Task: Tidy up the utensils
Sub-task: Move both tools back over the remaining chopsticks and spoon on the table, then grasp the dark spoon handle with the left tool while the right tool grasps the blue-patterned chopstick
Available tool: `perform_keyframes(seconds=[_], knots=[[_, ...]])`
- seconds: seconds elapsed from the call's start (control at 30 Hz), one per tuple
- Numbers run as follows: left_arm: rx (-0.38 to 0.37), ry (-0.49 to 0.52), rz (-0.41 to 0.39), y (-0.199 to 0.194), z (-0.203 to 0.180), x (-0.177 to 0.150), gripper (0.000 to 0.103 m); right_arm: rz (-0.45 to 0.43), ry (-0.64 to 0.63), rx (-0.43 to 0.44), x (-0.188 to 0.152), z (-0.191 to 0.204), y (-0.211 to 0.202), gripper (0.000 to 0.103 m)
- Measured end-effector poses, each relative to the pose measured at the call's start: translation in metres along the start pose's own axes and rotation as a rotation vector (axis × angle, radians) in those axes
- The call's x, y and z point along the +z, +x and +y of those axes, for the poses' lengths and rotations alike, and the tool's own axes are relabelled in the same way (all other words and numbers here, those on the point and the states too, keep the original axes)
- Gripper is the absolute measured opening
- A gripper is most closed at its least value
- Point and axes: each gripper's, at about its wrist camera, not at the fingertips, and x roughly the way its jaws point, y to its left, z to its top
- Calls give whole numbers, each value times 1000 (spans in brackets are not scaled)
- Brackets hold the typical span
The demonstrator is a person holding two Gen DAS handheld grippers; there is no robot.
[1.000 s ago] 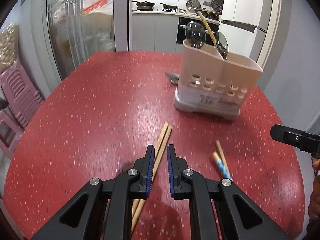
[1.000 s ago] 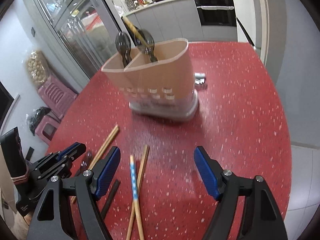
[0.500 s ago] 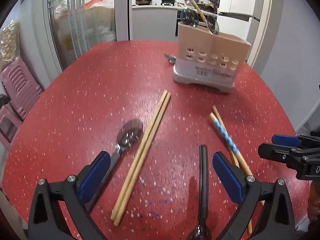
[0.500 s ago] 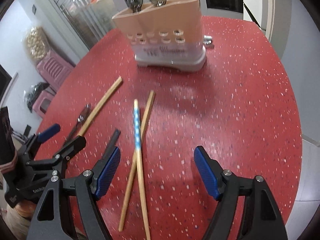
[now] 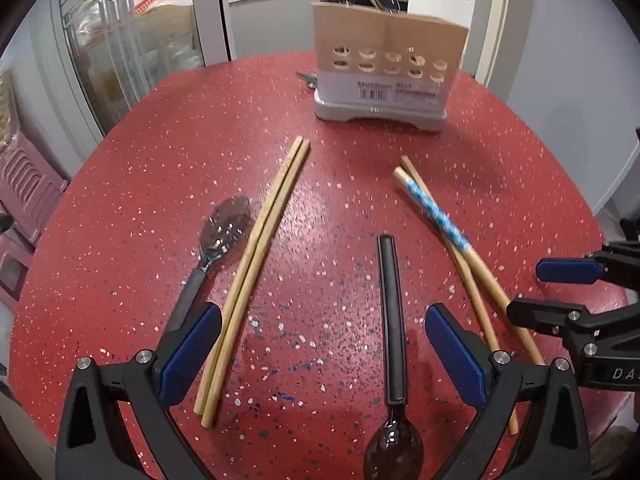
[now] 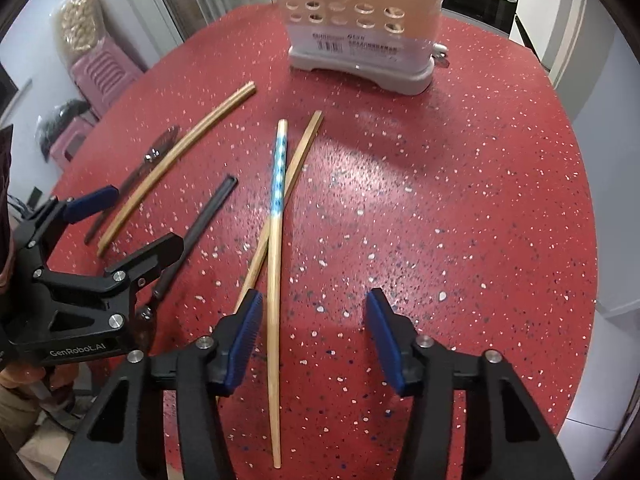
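My left gripper [image 5: 322, 340] stands wide open low over the red table [image 5: 160, 140]. A pair of plain wooden chopsticks [image 5: 260, 256] and a black-handled spoon [image 5: 391, 312] lie between its fingers. A metal spoon [image 5: 224, 228] lies just left of them. My right gripper [image 6: 314, 320] hovers over a crossed chopstick pair, one blue-patterned [image 6: 277, 208]; its jaws are closing, the patterned stick lying on the table between them by the left pad, not pinched. The beige utensil holder [image 5: 388, 60] stands at the far side, spoons and a chopstick in it.
The right gripper [image 5: 524, 292] shows at the right edge of the left wrist view; the left gripper [image 6: 132, 228] sits close at the left of the right wrist view. Pink stools [image 6: 104, 72] stand beyond the table's left edge. A small metal object [image 5: 306, 77] lies beside the holder.
The left jaws went from nearly shut to wide open. Both grippers sank toward the table and tipped downward over the utensils. The right jaws have narrowed.
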Motion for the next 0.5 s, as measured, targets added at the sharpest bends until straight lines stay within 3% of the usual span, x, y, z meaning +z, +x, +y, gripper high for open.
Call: perform_keyframes(seconds=[0.5], knots=[[7,50,42,15,-12,0,103,57,-91,-93,29,17,21,53]])
